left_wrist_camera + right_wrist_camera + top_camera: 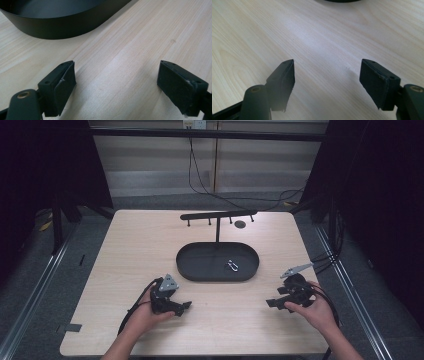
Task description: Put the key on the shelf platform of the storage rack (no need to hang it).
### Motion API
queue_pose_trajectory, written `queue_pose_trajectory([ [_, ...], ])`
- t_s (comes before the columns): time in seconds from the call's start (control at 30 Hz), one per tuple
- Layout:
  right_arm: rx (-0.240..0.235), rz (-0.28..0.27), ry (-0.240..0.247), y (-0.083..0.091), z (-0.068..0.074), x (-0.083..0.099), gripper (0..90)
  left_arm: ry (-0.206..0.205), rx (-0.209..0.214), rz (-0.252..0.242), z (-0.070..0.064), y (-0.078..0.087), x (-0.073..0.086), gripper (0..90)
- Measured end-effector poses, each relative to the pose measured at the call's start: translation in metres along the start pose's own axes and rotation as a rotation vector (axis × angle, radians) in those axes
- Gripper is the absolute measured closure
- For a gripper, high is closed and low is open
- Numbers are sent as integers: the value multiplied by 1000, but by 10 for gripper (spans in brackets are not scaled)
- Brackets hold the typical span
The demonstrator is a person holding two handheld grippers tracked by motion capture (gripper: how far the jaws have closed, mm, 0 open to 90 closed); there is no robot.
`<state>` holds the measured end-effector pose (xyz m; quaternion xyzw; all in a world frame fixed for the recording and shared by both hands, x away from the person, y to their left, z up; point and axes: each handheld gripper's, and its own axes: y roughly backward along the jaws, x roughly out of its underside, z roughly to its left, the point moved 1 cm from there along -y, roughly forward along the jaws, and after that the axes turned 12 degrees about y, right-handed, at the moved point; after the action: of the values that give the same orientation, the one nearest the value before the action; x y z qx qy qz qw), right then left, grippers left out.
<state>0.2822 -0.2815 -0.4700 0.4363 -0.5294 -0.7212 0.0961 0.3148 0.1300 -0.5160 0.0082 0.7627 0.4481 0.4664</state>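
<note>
A black oval tray (200, 270) lies in the middle of the light wooden table (130, 245), with a small silver carabiner-like clip (233, 265) inside it. My left gripper (185, 306) rests on the table in front of the tray's left end, held in a hand, jaws pointing right. In the left gripper view the gripper (116, 82) is open over bare wood, with the tray's wall (62, 25) just ahead. My right gripper (272, 304) sits front right of the tray, pointing left. The right gripper view shows that gripper (327, 80) open with nothing between the pads.
A black T-shaped rack (218, 215) with short pegs stands behind the tray, and a small dark disc (240, 224) lies beside it. Cables (210, 190) run across the floor beyond the table's far edge. Dark curtains flank both sides.
</note>
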Motion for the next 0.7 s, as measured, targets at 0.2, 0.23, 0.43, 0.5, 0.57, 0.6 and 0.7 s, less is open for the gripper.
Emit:
queue_pose_trajectory([
  [0.2,-3,6,-1,0,0,7,284,-1,0,1,0,0,0,149],
  [0.23,0,6,1,0,0,7,285,2,1,0,0,0,0,150],
  [0.43,0,4,1,1,1,12,285,1,2,0,0,0,0,149],
  [0.5,2,7,3,1,1,13,285,2,1,0,0,0,0,150],
  [0.57,1,4,1,0,1,15,286,-2,-1,1,0,0,0,150],
  [0.6,5,3,5,0,1,16,287,1,2,0,0,0,0,150],
  [0.7,11,13,5,-1,1,19,289,2,0,0,0,0,0,150],
])
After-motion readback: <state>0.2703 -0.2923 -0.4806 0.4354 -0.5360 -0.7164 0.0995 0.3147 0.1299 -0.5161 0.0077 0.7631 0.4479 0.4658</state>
